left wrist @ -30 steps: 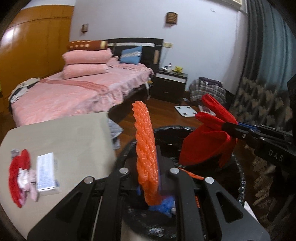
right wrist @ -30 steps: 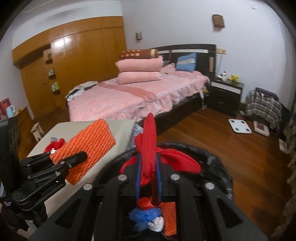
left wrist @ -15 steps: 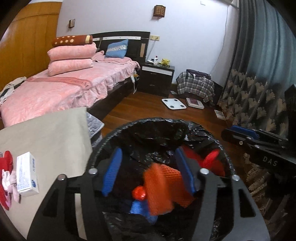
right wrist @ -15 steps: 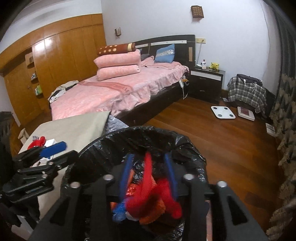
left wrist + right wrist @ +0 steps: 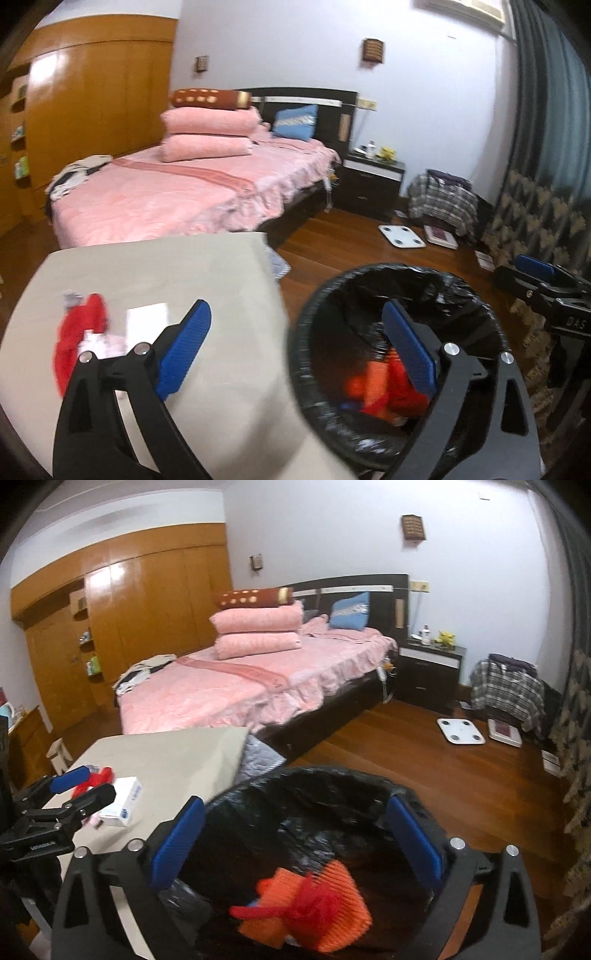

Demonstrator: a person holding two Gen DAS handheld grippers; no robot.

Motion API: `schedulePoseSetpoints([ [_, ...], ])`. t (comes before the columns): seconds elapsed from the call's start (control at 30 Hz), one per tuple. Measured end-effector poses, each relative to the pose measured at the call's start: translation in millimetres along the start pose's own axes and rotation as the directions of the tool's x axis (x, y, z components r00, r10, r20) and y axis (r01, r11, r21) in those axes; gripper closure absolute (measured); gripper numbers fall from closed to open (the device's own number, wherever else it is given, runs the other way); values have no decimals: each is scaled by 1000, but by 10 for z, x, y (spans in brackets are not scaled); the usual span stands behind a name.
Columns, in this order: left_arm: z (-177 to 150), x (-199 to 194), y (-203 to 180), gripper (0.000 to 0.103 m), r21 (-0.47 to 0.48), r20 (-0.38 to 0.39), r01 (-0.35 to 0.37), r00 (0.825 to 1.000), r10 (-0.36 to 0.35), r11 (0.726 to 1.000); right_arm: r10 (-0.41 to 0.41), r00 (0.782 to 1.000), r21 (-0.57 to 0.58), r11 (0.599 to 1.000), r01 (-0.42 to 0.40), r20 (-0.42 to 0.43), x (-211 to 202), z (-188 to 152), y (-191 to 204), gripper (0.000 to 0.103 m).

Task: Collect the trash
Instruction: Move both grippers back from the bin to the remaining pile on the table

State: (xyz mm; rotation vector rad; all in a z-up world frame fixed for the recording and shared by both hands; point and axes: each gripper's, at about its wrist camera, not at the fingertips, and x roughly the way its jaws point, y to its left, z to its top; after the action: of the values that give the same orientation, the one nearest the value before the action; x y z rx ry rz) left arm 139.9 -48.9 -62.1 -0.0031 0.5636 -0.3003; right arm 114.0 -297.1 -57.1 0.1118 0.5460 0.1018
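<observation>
A second ago each gripper pinched a piece of trash over the bin: the left an orange foam net, the right a red scrap. Both pieces have since dropped in, and the left gripper has swung from above the bin toward the table.

Nearest, the left gripper point(image 5: 295, 354) has its jaws opening, spread wide with nothing between them; one blue pad hangs over the table, the other over the bin's rim. The right gripper point(image 5: 295, 843) is also opening, jaws wide and empty, poised directly above the bin point(image 5: 321, 775).

The bin, lined with a black bag, holds the orange foam net point(image 5: 340, 904) with the red scrap point(image 5: 295, 908) lying across it; a bit of blue shows beneath, too blurred to name.

The drop looks finished, so the step in hand is probably the return for more trash. Farther out on the beige table point(image 5: 207, 266) lie a red wrapper point(image 5: 79, 332) and a small white box point(image 5: 123, 805), touching or nearly so, with something pink beside them. The next move likely calls for the left gripper to reach there and close on one item.

Beyond stand the pink bed point(image 5: 240, 686) and wooden wardrobe point(image 5: 147, 602).
</observation>
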Motion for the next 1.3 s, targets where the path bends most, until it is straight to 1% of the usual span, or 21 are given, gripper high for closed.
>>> schedulePoseSetpoints([
  [0.13, 9, -174, 321, 11, -21, 22, -76, 997, 77, 997, 55, 998, -23, 998, -55, -7, 137, 57, 284, 6],
  [0.3, -34, -335, 730, 11, -47, 30, -164, 986, 166, 985, 123, 992, -51, 991, -124, -24, 354, 100, 711, 6],
  [0.4, -86, -417, 987, 11, -67, 27, -217, 975, 220, 974, 156, 987, -69, 985, -158, -33, 472, 115, 975, 6],
  [0.63, -219, -536, 1502, 11, -111, 13, -299, 953, 302, 948, 214, 975, -110, 970, -218, -54, 799, 70, 1587, 6],
  [0.83, -382, -539, 1918, 12, -150, -19, -344, 938, 345, 927, 228, 968, -130, 962, -240, -103, 1136, -121, 2047, 6],
  [0.97, -462, -502, 2065, 12, -164, -42, -363, 931, 361, 917, 230, 962, -145, 957, -251, -150, 1322, -269, 2286, 6],
  [1.13, -570, -472, 2222, 12, -179, -70, -375, 927, 369, 909, 235, 949, -170, 947, -272, -208, 1522, -422, 2565, 6],
  [1.3, -644, -473, 2342, 12, -197, -84, -379, 925, 370, 904, 214, 943, -204, 941, -269, -255, 1701, -516, 2770, 6],
])
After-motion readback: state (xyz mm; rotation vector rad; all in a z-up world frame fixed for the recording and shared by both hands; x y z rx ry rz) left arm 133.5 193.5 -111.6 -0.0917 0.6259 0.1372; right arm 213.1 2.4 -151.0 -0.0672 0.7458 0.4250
